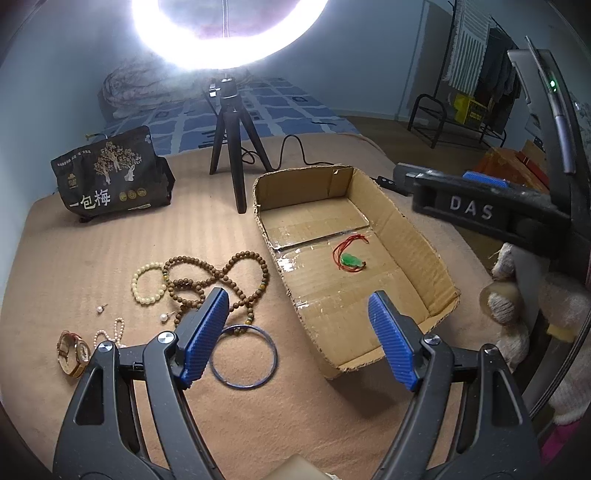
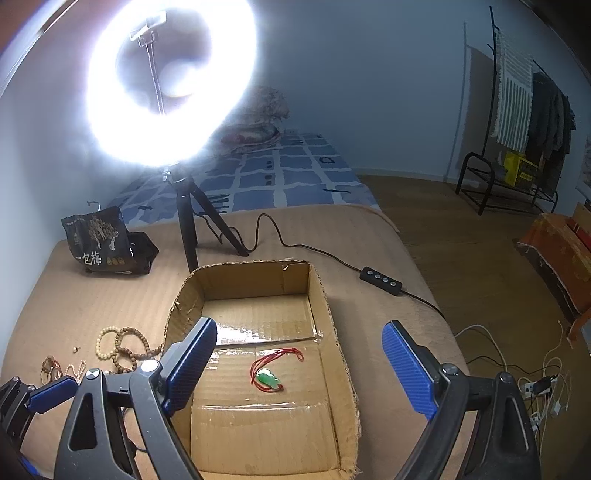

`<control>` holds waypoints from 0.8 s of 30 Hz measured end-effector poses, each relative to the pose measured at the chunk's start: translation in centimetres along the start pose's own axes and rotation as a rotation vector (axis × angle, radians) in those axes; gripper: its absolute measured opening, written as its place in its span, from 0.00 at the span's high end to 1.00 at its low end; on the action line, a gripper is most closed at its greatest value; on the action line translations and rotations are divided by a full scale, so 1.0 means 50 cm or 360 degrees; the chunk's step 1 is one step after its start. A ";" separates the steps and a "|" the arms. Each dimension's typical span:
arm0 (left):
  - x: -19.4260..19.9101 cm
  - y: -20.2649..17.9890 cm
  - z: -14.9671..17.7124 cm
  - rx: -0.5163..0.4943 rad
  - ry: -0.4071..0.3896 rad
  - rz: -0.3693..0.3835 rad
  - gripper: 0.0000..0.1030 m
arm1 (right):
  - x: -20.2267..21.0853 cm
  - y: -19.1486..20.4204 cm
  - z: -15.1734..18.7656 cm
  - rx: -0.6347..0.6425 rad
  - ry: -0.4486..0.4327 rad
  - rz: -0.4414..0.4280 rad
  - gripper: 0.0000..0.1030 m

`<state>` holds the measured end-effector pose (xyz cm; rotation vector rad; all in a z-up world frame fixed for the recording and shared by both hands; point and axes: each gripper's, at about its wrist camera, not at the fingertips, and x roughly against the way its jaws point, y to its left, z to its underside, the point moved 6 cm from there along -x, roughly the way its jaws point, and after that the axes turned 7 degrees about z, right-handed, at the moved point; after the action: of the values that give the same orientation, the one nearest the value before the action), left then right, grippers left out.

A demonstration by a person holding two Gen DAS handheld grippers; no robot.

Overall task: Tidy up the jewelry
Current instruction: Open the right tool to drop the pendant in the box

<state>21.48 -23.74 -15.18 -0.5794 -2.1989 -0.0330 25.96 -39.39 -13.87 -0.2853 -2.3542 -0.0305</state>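
**Inspector:** Right tongs point(image 2: 299, 373) first.

**Assistant:** Spread wide and empty, nothing between the pads. They hang over the box point(image 2: 336, 332), pointing down at the pendant point(image 2: 269, 379), which lies loose on the box floor with its red cord beside it. I judge that piece already sorted, and the wide spread suits a release.

**Inspector:** Left tongs point(image 1: 299, 336)?

**Assistant:** Also released, nothing gripped. They hover above the blanket, one pad over the brown beads point(image 1: 218, 277), the other over the box's near corner. A position between pile and box, so either is within reach.

**Inspector:** What remains outside?

**Assistant:** All to the left of the box, lying close together: brown beads, cream bracelet point(image 1: 147, 282), blue bangle point(image 1: 243, 356), two pearl studs, a small pearl string and a watch point(image 1: 74, 352).

**Inspector:** Surface?

**Assistant:** A bed under a tan blanket point(image 1: 110, 240), not a desk. The ring light point(image 1: 229, 33) on its tripod stands behind the box to light the work.
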 end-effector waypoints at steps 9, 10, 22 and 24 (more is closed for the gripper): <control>0.049 0.060 0.025 -0.0004 -0.0021 -0.0069 0.22 | 0.048 -0.009 -0.005 -0.0016 -0.0046 -0.0005 0.10; 0.053 0.069 0.026 0.0002 -0.0023 -0.0078 0.22 | 0.054 -0.009 -0.005 -0.0009 -0.0052 -0.0004 0.10; 0.103 0.223 0.043 0.0116 -0.0045 -0.0254 0.22 | 0.102 -0.014 -0.002 -0.0036 -0.0078 -0.0074 0.10; 0.113 0.237 0.043 0.0136 -0.0054 -0.0272 0.22 | 0.111 -0.007 0.000 -0.0024 -0.0083 -0.0093 0.10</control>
<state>21.80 -10.43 -14.40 -0.3462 -2.2660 -0.0191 22.03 -38.65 -9.99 -0.2273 -2.4144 -0.0694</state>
